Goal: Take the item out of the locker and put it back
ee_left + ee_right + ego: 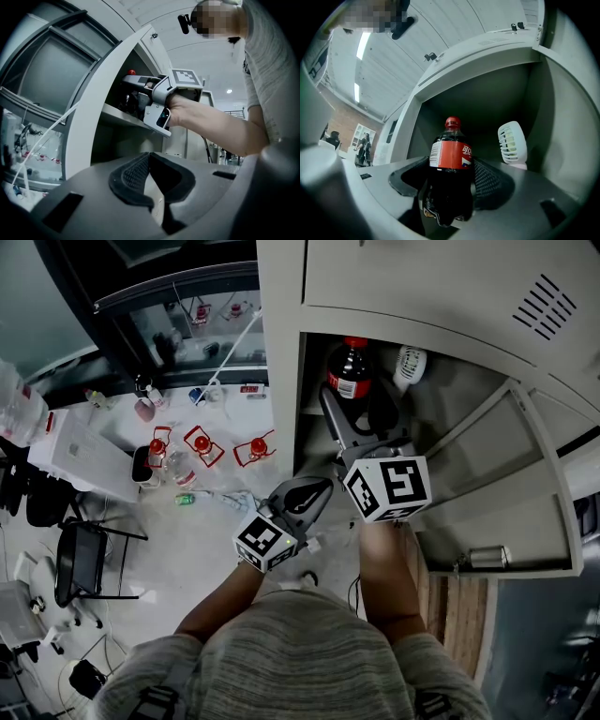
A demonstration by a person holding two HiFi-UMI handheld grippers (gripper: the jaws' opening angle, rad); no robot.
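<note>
Dim, cool, low-contrast pictures. Ceiling strip lights (361,45) glow brightly in the right gripper view, while the locker (487,105) interior lies in deep shadow and the bottle (450,161) looks nearly black. Both gripper views bend strongly, with dark vignetted corners and a soft near foreground.

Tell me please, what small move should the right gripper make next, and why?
Probably draw the cola bottle straight back out of the locker. The right gripper has its tongs closed on the bottle's sides, and the white fan stands close beside it, so a straight pull seems safest.
</note>
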